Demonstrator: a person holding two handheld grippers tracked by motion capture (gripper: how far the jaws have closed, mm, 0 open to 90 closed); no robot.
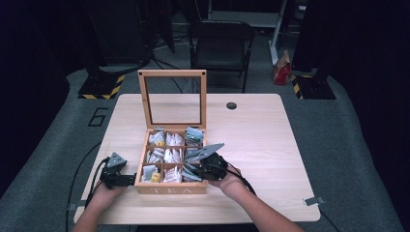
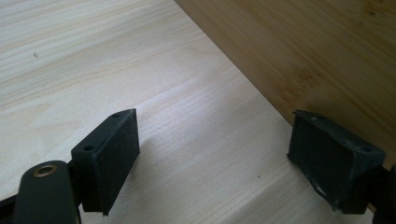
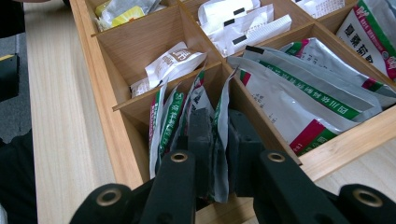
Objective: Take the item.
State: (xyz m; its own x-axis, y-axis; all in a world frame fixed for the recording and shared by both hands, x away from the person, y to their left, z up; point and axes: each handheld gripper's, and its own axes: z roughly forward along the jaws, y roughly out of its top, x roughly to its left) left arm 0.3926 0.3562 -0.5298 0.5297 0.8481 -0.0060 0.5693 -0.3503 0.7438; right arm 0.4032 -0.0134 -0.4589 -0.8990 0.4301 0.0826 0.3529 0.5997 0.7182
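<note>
A wooden tea box [image 1: 170, 189] marked TEA stands on the table with its glass lid [image 1: 172, 99] raised. Its compartments hold tea sachets [image 1: 167, 155]. My right gripper [image 1: 193, 170] reaches into the front right compartment; its jaws are shut on a silver-green tea sachet [image 3: 220, 140] standing among others [image 3: 164, 122]. My left gripper [image 1: 129, 180] rests on the table against the box's left side. Its jaws [image 2: 212, 158] are open with bare tabletop between them, one pad [image 2: 329, 156] touching the box wall [image 2: 299, 51].
A light wooden table [image 1: 251, 140] with a small round hole [image 1: 231, 105] at the back. A dark folding chair [image 1: 220, 46] stands beyond it. Larger foil sachets [image 3: 303, 93] fill the neighbouring compartment. Cables trail off the table's front left.
</note>
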